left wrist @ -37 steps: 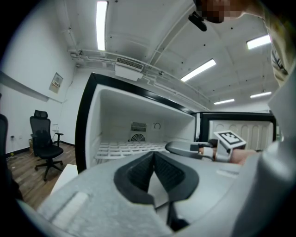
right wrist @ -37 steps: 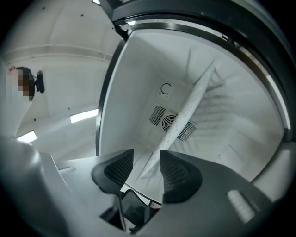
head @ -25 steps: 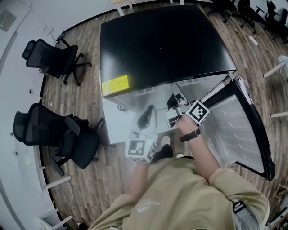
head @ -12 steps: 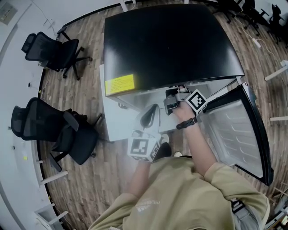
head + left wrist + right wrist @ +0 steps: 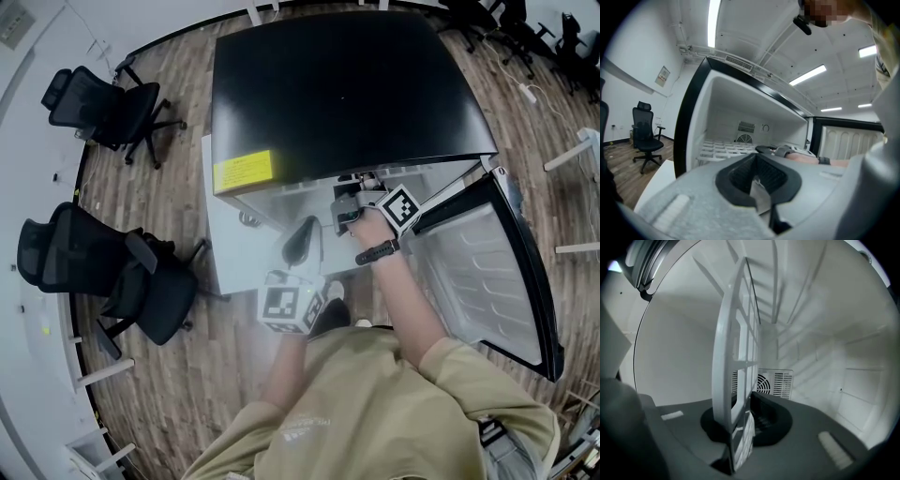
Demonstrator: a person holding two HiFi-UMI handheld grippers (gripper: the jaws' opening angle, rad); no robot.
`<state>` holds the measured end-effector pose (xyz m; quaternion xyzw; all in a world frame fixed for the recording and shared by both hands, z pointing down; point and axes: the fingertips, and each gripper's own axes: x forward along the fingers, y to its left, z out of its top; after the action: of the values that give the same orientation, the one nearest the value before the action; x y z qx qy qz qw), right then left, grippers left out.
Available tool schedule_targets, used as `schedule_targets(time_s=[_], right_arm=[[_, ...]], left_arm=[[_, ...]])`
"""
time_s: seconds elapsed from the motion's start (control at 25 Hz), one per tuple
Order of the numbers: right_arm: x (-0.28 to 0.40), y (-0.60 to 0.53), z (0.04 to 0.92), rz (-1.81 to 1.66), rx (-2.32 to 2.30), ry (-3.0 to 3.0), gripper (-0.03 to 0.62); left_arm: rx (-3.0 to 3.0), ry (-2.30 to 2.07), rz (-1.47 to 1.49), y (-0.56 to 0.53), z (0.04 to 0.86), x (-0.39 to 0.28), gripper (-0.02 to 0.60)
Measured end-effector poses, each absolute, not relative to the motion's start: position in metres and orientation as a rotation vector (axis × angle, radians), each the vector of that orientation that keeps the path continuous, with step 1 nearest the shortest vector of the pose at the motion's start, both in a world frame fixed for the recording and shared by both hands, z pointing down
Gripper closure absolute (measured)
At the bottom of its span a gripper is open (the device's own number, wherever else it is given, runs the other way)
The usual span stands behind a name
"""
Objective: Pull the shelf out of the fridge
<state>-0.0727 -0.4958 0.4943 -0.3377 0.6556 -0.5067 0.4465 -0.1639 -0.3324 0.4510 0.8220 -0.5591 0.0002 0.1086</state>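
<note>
Gripping step: right gripper [image 5: 740, 425], inside the fridge [image 5: 347, 94], jaws closing on the white shelf [image 5: 736, 357] at its front edge; shelf sits within the fridge. Left gripper [image 5: 759, 180] hangs before the fridge, jaws together, empty. Next, likely: steady, level pull outward.

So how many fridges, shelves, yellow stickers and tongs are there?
Fridge: 1
Shelf: 1
Yellow sticker: 1
Tongs: 2, the left tongs shut on nothing, the right tongs closing with the shelf edge between them
Total: 5
</note>
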Motion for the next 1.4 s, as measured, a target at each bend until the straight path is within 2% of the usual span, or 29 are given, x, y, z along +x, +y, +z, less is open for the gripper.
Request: schedule_targets(time_s=[0.8,1.4], right_arm=[[-0.066,-0.455,0.496,-1.356,-0.771,1.581,0.569],[-0.054,-0.383,0.504,-1.379,-0.762,1.612,0.569]], left_arm=[[2.426,-1.639,-0.052,-0.287,0.436,-0.132,0.58],[2.462,-1.622,-0.084,-0.233,0.43,-0.106,0.58]])
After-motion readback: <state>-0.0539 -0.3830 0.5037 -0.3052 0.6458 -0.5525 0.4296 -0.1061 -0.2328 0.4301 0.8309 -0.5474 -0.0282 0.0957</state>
